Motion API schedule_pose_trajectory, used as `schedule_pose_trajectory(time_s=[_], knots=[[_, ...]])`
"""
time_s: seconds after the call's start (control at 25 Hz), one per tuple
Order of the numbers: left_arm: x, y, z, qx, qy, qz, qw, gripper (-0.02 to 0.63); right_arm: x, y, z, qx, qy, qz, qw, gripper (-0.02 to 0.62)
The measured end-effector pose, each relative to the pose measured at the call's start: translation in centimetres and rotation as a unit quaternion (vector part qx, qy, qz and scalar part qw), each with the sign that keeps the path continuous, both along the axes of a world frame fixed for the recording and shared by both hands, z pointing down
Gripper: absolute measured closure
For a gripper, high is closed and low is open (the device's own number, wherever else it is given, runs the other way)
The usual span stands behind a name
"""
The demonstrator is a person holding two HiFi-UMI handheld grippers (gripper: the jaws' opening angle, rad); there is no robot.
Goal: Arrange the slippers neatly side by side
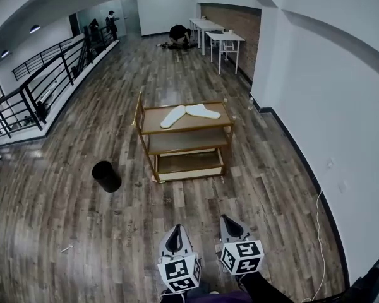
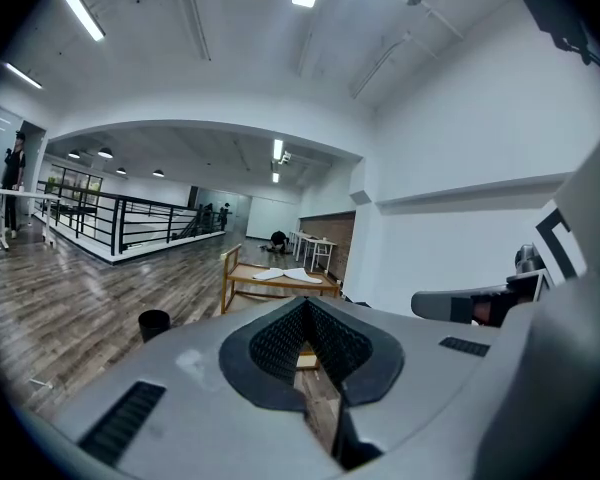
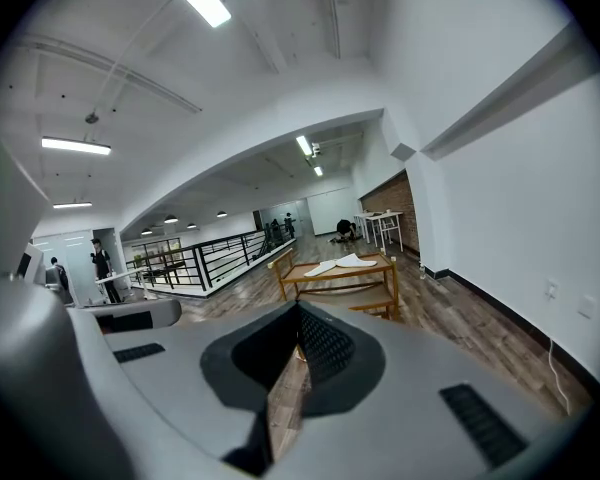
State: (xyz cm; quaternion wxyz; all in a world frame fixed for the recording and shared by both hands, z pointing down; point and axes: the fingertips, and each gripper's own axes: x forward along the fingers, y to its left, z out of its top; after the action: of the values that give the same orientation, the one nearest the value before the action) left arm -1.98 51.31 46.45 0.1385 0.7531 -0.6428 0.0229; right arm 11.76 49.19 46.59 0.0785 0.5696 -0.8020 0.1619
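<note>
Slippers, two of them and both white, lie on the top shelf of a wooden cart in the middle of the room. The left slipper and the right slipper are not side by side. They come close at one end and point away from each other, like a wide letter V. I cannot tell if they touch. The cart has three shelves, and the two lower ones look bare.

One black bin stands on the floor near the cart, on its left. A small thing lies on the floor farther left, too tiny to name. Nothing stands between the cart and the tongs.

The left tongs and the right tongs are low in the head view, well apart from the cart. Both point at it. Both are closed and hold nothing. Each one has a cube with square marks on it.

The floor is dark wood planks. A white wall runs along the right side, with a thin white cable hanging by it. A black railing runs along the left side. White tables stand far back, and a person crouches on the floor beside them.
</note>
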Motion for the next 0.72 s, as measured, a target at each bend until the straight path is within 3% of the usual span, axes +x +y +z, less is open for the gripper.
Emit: schedule_pose_trajectory(time_s=[0.44,0.72], knots=[[-5.0,-6.6,1.6,-0.011,0.006,-0.005,0.9999,0.604,-4.8,-6.8,0.9,-0.004,0.013,-0.004,1.0,0.597],[-5.1,-8.0,2.5,-0.022,0.018,0.008,0.9996,0.605,-5.3,-7.9,1.5,-0.015,0.021,0.007,1.0,0.597]])
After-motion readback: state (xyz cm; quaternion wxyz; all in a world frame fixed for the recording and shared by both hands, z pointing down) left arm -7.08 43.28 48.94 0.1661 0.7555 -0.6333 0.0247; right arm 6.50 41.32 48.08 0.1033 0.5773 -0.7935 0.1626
